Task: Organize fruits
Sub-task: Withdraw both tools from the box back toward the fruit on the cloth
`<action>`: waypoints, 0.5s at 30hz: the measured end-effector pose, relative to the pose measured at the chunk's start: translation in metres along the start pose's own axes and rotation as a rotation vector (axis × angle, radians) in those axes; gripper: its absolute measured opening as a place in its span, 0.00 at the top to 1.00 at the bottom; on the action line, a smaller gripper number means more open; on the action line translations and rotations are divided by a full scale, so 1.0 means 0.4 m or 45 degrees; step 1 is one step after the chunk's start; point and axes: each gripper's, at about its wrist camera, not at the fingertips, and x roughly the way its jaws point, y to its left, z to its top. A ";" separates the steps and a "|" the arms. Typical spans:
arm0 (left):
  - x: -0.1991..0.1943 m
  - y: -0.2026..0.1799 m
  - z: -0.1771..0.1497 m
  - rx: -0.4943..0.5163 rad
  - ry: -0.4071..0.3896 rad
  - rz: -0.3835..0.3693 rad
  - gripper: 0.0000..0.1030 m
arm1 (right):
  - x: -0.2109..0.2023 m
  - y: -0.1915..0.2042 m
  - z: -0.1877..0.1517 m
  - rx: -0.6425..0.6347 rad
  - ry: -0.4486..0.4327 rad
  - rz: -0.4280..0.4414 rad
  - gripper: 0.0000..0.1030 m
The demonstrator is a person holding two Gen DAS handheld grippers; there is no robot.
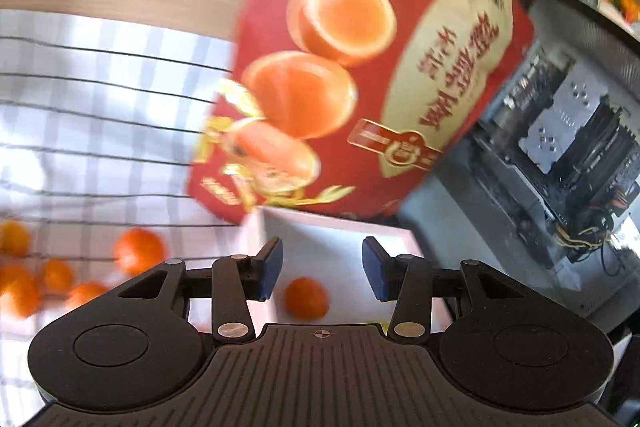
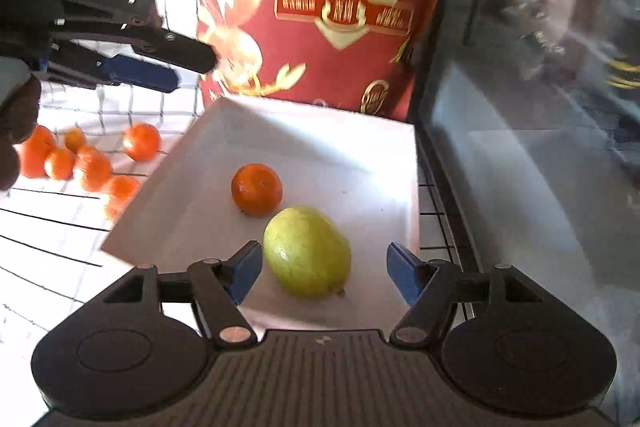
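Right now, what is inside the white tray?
The white tray holds one mandarin and one green fruit, close together. The near edge of the tray floor is covered by the right gripper, so anything lying there cannot be seen.

Only clear text: "GenRobot.AI" in white on the black body of the left gripper, seen in the right wrist view. The red fruit box carries large red Chinese characters on a cream panel plus a gold-and-red seal, too blurred to read in either view.
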 end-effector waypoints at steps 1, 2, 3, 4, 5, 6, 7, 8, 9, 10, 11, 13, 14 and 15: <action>-0.030 0.014 -0.019 0.007 -0.028 0.040 0.53 | -0.017 0.008 -0.007 -0.008 -0.022 -0.011 0.31; -0.057 0.021 -0.030 0.022 -0.045 0.089 0.53 | -0.029 0.012 -0.010 -0.014 -0.038 -0.017 0.31; -0.087 0.040 -0.051 0.037 -0.055 0.146 0.53 | -0.039 0.022 -0.011 -0.021 -0.050 -0.020 0.31; -0.117 0.059 -0.079 0.042 -0.054 0.205 0.53 | -0.051 0.034 -0.012 -0.026 -0.060 -0.015 0.31; -0.146 0.084 -0.109 0.036 -0.040 0.254 0.53 | -0.063 0.046 -0.010 -0.030 -0.069 -0.007 0.31; -0.171 0.112 -0.139 0.027 -0.015 0.288 0.53 | -0.069 0.062 -0.006 -0.038 -0.079 0.005 0.31; -0.193 0.134 -0.170 0.028 0.014 0.313 0.53 | -0.059 0.087 0.006 -0.054 -0.087 0.021 0.31; -0.209 0.149 -0.198 0.043 0.047 0.332 0.53 | -0.060 0.110 0.013 -0.076 -0.096 0.043 0.31; -0.217 0.157 -0.222 0.058 0.082 0.344 0.53 | -0.056 0.138 0.018 -0.100 -0.102 0.068 0.31; -0.228 0.166 -0.245 0.062 0.109 0.347 0.53 | -0.053 0.168 0.026 -0.128 -0.109 0.105 0.31; -0.247 0.178 -0.264 0.051 0.128 0.347 0.53 | -0.050 0.203 0.035 -0.166 -0.115 0.141 0.31; -0.277 0.200 -0.298 0.013 0.148 0.357 0.53 | -0.035 0.281 0.051 -0.263 -0.117 0.179 0.32; -0.296 0.211 -0.314 -0.002 0.149 0.364 0.53 | -0.022 0.319 0.056 -0.309 -0.106 0.183 0.32; -0.314 0.216 -0.323 -0.015 0.144 0.373 0.53 | -0.003 0.356 0.067 -0.348 -0.086 0.177 0.32</action>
